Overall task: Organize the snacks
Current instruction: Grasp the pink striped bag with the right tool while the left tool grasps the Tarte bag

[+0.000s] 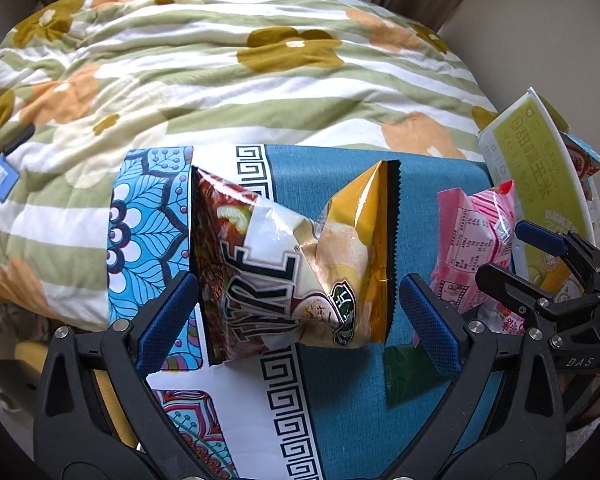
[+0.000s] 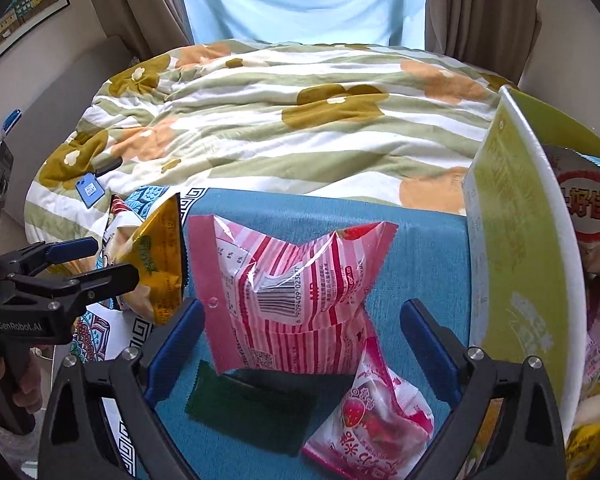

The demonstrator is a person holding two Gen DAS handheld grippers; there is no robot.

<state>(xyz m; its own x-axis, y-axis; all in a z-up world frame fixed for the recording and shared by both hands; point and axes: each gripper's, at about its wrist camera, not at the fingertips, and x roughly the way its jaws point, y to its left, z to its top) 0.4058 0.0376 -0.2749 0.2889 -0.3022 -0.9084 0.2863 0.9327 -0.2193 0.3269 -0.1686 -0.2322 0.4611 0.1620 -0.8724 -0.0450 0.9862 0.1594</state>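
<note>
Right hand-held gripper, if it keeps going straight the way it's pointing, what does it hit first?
Most likely the pink striped snack bag, which sits between the open fingers of the right hand-held gripper. Depth is hard to judge; the dark green packet lies lower, beneath that line.

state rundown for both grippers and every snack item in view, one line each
left gripper: open, fingers either side of the chip bag, not clamped
right gripper: open, straddling the pink striped bag
chip bag: sealed, crumpled, lying on the cloth
pink striped bag: sealed, puffed, barcode side up
strawberry pouch: sealed, lying flat
dark green packet: flat on the cloth
green box: upright, open-topped, snacks inside
</note>
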